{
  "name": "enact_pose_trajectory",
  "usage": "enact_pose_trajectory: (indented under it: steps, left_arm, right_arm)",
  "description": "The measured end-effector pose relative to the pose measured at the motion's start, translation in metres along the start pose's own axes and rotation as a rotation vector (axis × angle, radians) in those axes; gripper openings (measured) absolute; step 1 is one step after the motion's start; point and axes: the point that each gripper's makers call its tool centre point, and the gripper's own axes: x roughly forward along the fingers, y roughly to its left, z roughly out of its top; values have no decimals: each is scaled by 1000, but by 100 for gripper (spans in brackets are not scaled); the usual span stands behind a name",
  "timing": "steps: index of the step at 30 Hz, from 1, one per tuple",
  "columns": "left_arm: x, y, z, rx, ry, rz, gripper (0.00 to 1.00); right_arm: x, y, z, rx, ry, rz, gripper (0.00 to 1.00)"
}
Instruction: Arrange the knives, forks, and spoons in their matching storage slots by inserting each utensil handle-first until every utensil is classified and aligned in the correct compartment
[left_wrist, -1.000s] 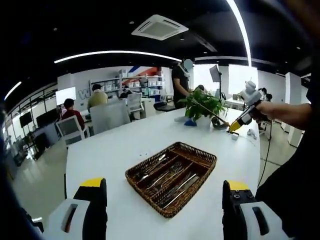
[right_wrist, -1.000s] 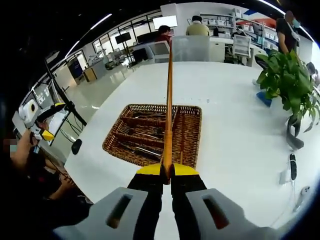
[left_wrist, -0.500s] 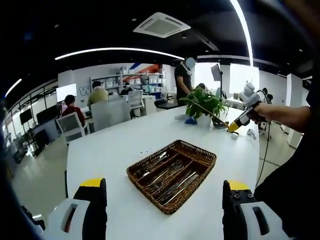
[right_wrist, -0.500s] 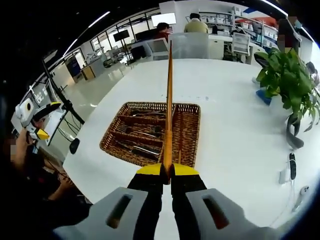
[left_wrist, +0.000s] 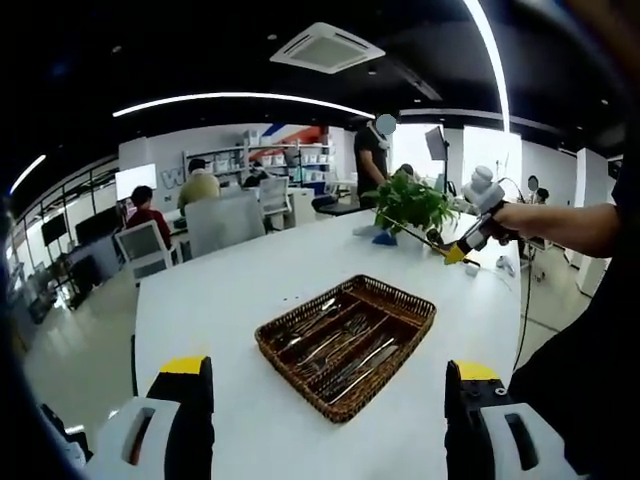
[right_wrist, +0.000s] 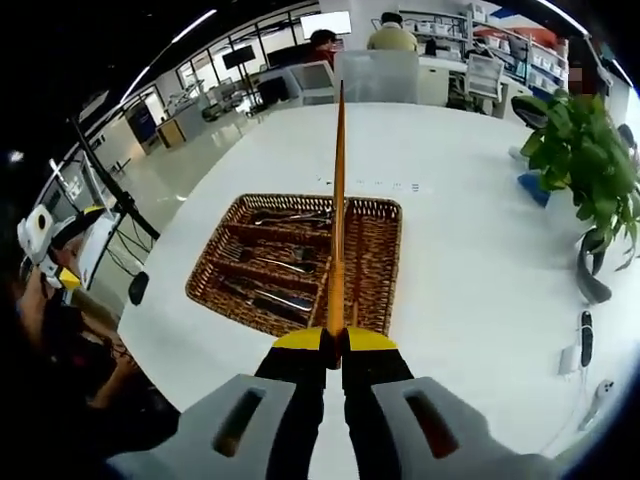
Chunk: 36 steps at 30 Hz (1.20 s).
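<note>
Yellow-tipped and pressed together, the right tongs (right_wrist: 334, 345) pinch a long, thin orange-brown utensil (right_wrist: 338, 210) by one end; its type is too slim to tell, and it points straight away over the wicker cutlery tray (right_wrist: 380, 268). The left tongs (left_wrist: 320, 385) stand spread wide with nothing between them, held back at the near edge of the white table (left_wrist: 210, 300).

In the right gripper view the tray sits just beyond the tongs, with dividers running across it and silvery knives, forks and spoons (right_wrist: 270, 270) lying in the slots. The held piece hangs over the tray's right-hand slot, well above the weave.

My judgement is that the step in hand is carrying this piece to its compartment. To do it well, lower the far end first into the slot that holds its own kind, keep the shaft parallel to the dividers so it does not bridge two slots, and release only once it lies flat. The light wicker may slide, so the free left tongs could steady the rim.

Farther off, a potted plant (right_wrist: 585, 170) stands at the table's right side with small devices near it. Beyond the table are chairs, seated people, shelving and strip lights on a dark ceiling.
</note>
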Motion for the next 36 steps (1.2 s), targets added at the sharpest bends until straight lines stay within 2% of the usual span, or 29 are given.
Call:
enact_pose_trajectory:
  steps: [5,14,18,28,36]
  left_arm:
    - [-1,2,-2,6,4,4,100]
    - [-3,6,-2,2,-1,1,100]
    - [-2,9,-5,3,2,3,100]
    - [-3,10,-9,10,6,1,100]
    - [-4,14,-14,5,6,1,100]
  right_arm:
    - [6,-1,4,4,14,-7,3]
    - [11,-9,26,10,10,-27,3]
    - [15,-10,30,17,15,-32,3]
    - [34,-16,21,41,49,-48,3]
    - [51,-18,0,70,89,-62,3]
